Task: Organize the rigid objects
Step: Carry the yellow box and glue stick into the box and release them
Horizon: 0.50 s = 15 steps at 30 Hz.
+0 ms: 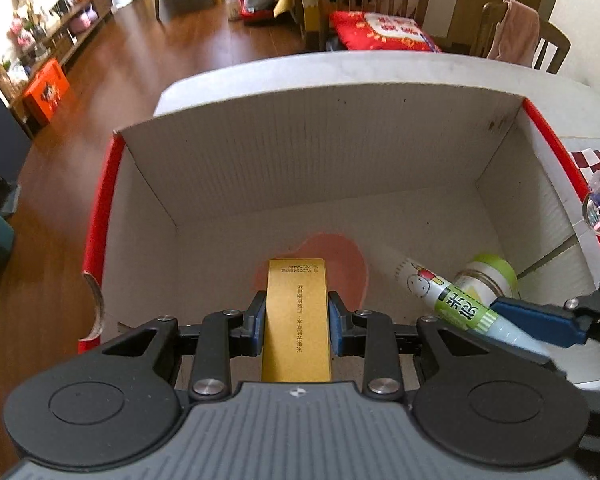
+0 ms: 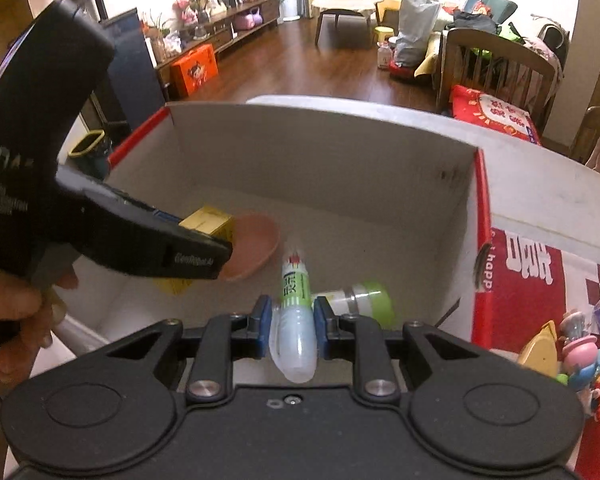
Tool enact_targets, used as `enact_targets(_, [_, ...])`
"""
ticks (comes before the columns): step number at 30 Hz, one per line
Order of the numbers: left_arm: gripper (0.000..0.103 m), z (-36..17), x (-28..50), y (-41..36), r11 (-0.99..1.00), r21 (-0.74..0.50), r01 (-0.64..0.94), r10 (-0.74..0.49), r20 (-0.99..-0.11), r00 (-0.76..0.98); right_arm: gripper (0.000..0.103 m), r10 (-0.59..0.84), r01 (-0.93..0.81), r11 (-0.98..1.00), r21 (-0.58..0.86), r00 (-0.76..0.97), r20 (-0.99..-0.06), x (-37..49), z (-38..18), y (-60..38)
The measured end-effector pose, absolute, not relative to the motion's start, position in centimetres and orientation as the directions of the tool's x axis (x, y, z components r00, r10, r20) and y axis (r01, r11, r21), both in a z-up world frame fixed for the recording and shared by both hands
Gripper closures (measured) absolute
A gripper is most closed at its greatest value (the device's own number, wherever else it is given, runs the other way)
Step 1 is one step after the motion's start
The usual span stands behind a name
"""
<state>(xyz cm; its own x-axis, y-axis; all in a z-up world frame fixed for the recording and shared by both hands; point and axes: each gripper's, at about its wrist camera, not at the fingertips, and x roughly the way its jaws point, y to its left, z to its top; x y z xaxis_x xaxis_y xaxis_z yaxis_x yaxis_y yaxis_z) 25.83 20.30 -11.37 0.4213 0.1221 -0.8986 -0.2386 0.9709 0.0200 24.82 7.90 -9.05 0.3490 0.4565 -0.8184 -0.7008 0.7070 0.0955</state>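
Observation:
My left gripper is shut on a long gold box and holds it inside the open cardboard box, above a pink dish. My right gripper is shut on a white and green tube-shaped bottle, also inside the cardboard box. The bottle and one blue right finger show at the right of the left wrist view. A jar with a green lid lies on the box floor beside the bottle. The gold box and pink dish show in the right wrist view.
The left gripper's black body fills the left of the right wrist view. Small colourful toys lie on the red checked cloth right of the box. Wooden chairs and a red cushion stand beyond the table.

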Motion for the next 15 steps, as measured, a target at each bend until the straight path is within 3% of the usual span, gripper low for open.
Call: enact_targets(15, [0.073,-12.49,26.12,21.23,0.964,-0.027,-0.264,0.062,-0.944,0.324,0.075,0.432,-0.718,0.688,0.107,0.286,-0.855,24.60,-9.77,8.05])
